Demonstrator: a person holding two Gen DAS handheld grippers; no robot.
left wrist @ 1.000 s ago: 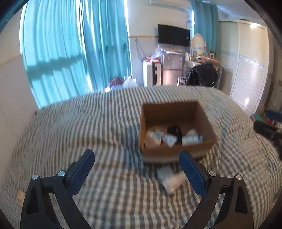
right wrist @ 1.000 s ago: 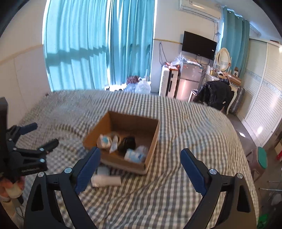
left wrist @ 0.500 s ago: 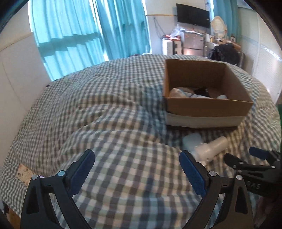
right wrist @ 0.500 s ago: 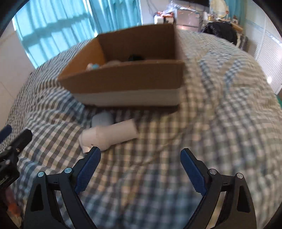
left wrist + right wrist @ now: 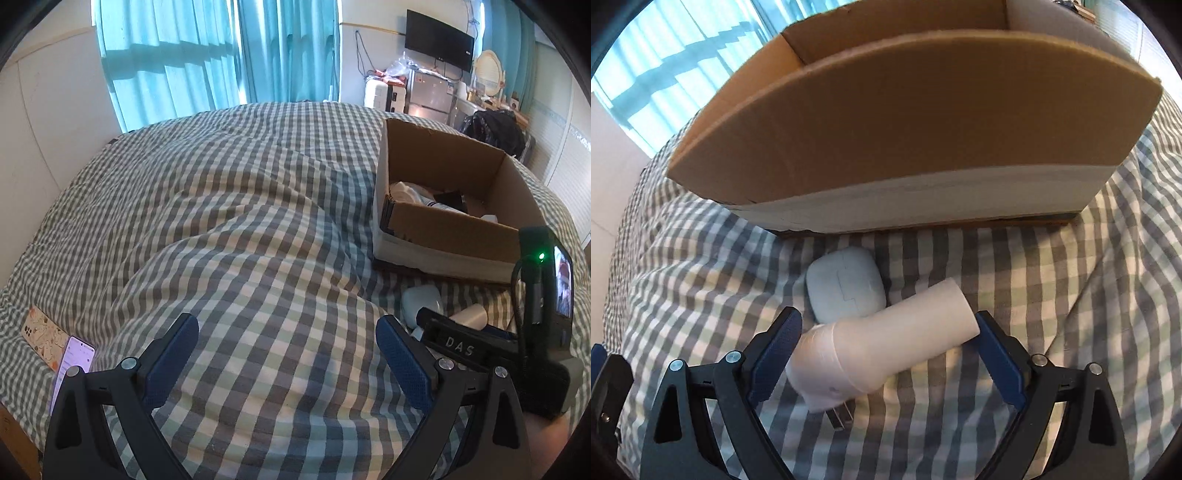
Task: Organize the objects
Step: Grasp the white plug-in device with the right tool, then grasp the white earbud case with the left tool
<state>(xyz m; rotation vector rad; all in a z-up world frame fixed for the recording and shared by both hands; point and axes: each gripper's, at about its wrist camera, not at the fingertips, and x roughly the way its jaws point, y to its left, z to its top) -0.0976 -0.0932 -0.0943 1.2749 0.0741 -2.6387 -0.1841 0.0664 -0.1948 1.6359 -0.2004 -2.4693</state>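
A white plug-in device with a cylindrical body (image 5: 886, 343) lies on the checked bedspread just in front of an open cardboard box (image 5: 916, 122). A pale blue rounded case (image 5: 846, 288) lies beside it, nearer the box. My right gripper (image 5: 886, 354) is open with its fingers either side of the white device, not closed on it. My left gripper (image 5: 286, 354) is open and empty over bare bedspread, left of the box (image 5: 443, 221), which holds several small items. The right gripper's body (image 5: 517, 350) shows in the left wrist view.
A phone (image 5: 70, 369) and a patterned card (image 5: 40, 336) lie at the bed's near left edge. Teal curtains (image 5: 221, 55), a fridge (image 5: 428, 92) and a wall television (image 5: 439, 40) stand beyond the bed.
My right gripper has dropped low and moved in until its fingers straddle the white device. My left gripper has lowered and drifted left, away from the box.
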